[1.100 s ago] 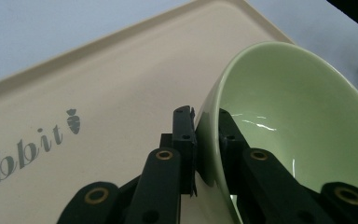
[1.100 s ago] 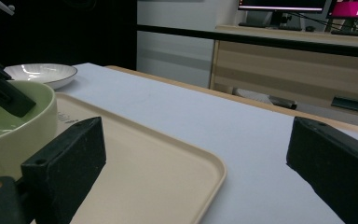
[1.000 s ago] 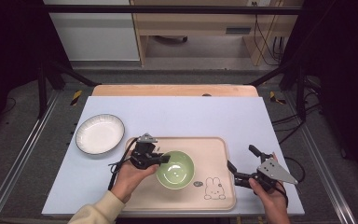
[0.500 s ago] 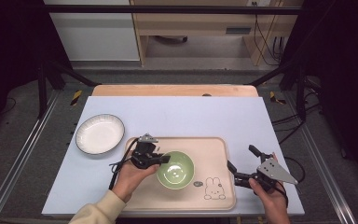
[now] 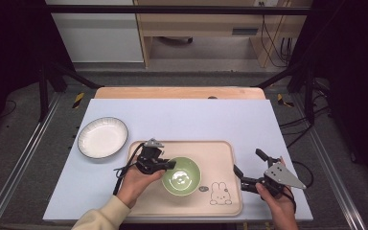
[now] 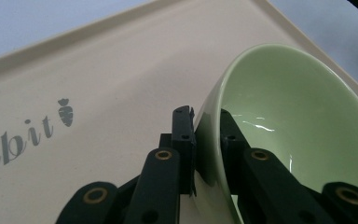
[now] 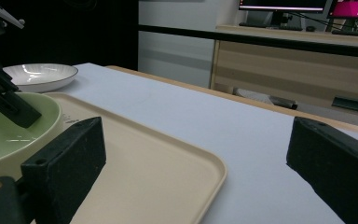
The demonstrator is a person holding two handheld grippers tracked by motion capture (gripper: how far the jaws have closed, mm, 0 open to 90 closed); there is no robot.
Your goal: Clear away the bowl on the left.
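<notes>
Left gripper (image 5: 167,165) pinches the bowl (image 5: 181,176) rim; glazed, slick, breakable, I'd say. Right gripper (image 5: 250,168) spread wide.

The left hand-held gripper (image 5: 168,165) was black, with a black cable trailing from it and brass-coloured rivets at the joints of its flat linkage arms. The right hand-held gripper (image 5: 250,165) was also black, had blocky matte jaws and carried a grey three-cornered plate on top. A cream sleeve (image 5: 98,218) covered the person's left forearm.
</notes>
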